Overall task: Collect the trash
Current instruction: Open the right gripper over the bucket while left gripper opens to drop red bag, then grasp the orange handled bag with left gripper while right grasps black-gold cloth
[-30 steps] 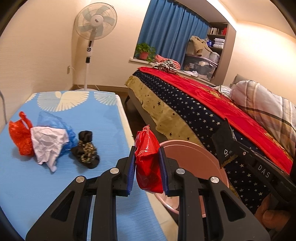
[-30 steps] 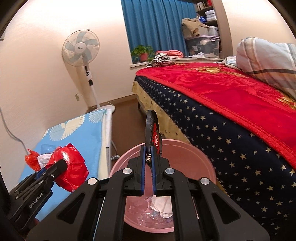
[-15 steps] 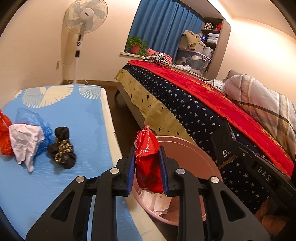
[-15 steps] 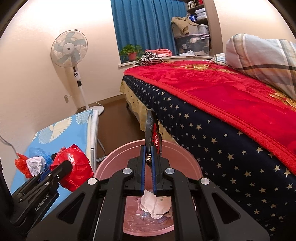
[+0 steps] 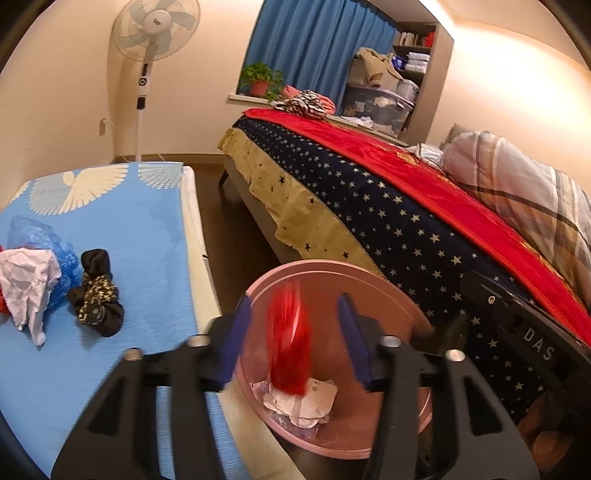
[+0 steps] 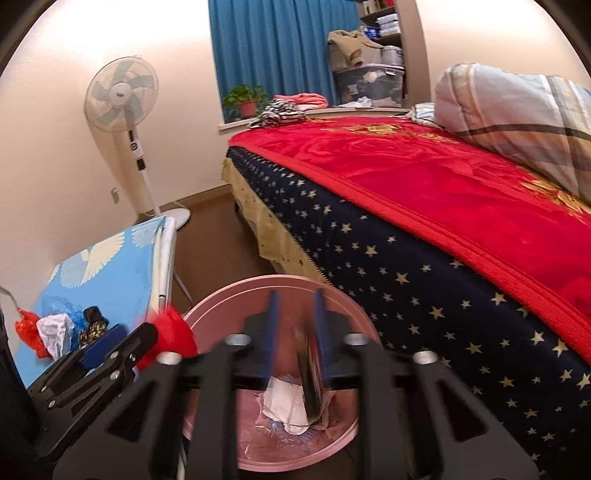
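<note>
My left gripper [image 5: 293, 306] hangs over the pink bucket [image 5: 332, 264], its jaws opening. A red plastic bag [image 5: 290, 339] drops blurred between them, touching neither pad. My right gripper [image 6: 295, 297] is over the same bucket [image 6: 221, 299], jaws also opening. A dark flat wrapper [image 6: 310, 376] falls blurred just inside its right finger, free of the pads. White crumpled paper [image 6: 284, 402] lies in the bucket's bottom. On the blue table [image 5: 140, 236] remain a white paper wad [image 5: 26, 280], a blue bag [image 5: 37, 232] and a black patterned bundle [image 5: 96, 295].
A bed with a star-patterned blanket [image 5: 388, 221] stands close to the right of the bucket. A narrow strip of brown floor [image 5: 229, 221] runs between table and bed. A standing fan [image 5: 147, 33] is at the far wall. The right gripper's body [image 5: 517, 325] shows at lower right.
Both grippers' jaws have spread apart. The red bag and the dark wrapper have been let go and slide down toward the bucket. The left gripper has shifted right, over the bucket.
</note>
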A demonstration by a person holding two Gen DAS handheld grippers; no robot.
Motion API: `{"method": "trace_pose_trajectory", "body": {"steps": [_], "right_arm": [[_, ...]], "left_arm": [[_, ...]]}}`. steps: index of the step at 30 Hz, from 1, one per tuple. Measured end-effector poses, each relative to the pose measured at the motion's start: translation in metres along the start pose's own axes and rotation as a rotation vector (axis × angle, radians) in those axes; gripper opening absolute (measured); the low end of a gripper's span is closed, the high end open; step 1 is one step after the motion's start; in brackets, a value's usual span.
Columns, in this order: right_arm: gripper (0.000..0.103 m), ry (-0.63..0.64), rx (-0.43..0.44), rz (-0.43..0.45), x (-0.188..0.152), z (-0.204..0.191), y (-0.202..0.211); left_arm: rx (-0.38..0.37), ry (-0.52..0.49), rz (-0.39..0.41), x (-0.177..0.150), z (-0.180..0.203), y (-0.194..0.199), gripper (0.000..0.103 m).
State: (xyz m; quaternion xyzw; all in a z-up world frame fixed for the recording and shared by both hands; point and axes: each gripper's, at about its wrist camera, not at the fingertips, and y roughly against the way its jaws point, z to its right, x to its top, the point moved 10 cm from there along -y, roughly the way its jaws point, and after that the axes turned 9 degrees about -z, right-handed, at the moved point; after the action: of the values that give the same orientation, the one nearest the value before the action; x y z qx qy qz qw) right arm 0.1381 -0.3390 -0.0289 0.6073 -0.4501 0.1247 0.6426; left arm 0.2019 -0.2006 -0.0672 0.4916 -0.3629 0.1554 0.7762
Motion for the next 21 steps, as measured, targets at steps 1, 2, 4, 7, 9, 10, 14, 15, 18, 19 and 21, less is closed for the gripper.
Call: {"method": "trace_pose_trajectory", "body": {"steps": [1,2,4,7,9,10,14,15,18,19,21], "right_arm": [[0.046,-0.003,-0.001,0.0,0.0,0.001,0.0],[0.046,-0.002,0.0,-0.001,0.0,0.0,0.0],[0.046,0.005,0.004,-0.003,-0.001,-0.001,0.001],[0.046,0.022,0.009,0.0,-0.003,-0.006,0.006],[0.046,0.025,0.013,0.001,-0.004,-0.009,0.009],[0.046,0.024,0.016,0.001,-0.005,-0.01,0.011],[0.046,0.027,0.033,0.002,-0.01,-0.018,0.017],[0.046,0.03,0.038,0.003,-0.011,-0.021,0.019],[0.046,0.042,0.055,0.0,-0.017,-0.034,0.021],[0.046,0.044,0.062,-0.003,-0.018,-0.038,0.022],[0.046,0.053,0.081,-0.006,-0.022,-0.05,0.023]], "left_arm": [[-0.001,0.009,0.0,0.0,-0.002,0.001,0.05],[-0.004,0.02,0.002,0.0,-0.005,0.004,0.049],[-0.007,0.033,0.01,0.001,-0.009,0.008,0.049],[-0.01,0.039,0.023,0.002,-0.012,0.017,0.049],[-0.011,0.037,0.034,0.002,-0.013,0.024,0.049],[-0.01,0.036,0.037,0.003,-0.013,0.027,0.049],[0.0,0.035,0.057,0.002,-0.021,0.044,0.047],[0.003,0.038,0.061,0.002,-0.023,0.047,0.044],[0.014,0.061,0.078,0.002,-0.035,0.06,0.041],[0.02,0.069,0.085,0.002,-0.04,0.065,0.04],[0.033,0.075,0.094,0.002,-0.047,0.072,0.039]]}}
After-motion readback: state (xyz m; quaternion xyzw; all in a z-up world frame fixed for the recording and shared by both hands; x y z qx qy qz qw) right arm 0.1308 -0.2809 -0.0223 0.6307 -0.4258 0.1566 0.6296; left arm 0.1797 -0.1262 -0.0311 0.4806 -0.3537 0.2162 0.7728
